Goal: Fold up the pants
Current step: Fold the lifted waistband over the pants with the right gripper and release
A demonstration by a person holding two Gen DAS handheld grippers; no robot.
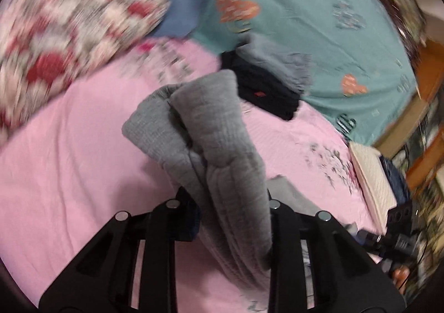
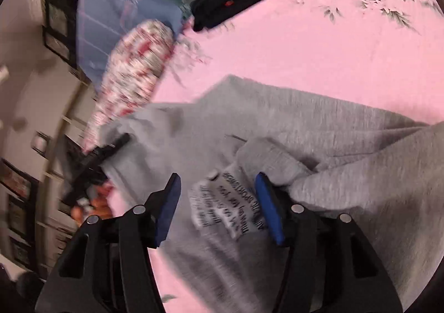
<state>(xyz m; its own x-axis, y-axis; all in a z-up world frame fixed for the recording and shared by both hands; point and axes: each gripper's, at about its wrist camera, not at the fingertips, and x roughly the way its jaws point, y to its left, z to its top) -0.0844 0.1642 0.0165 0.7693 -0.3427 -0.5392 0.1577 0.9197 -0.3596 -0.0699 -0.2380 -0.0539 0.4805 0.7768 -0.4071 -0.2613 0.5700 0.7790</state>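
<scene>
on the pink bedsheet (image 2: 277,49) the grey pants (image 2: 305,124) are lying just ahead of the right gripper (image 2: 219,202), its jaws standing apart over the care label, while the left gripper (image 1: 230,202) is clamping a raised bunch (long axis running away from it).

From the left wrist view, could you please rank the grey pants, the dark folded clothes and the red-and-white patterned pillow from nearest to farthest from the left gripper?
1. Grey pants, bunched between the left gripper's fingers.
2. Dark folded clothes, ahead, slightly right.
3. Red-and-white patterned pillow, far upper left.
</scene>
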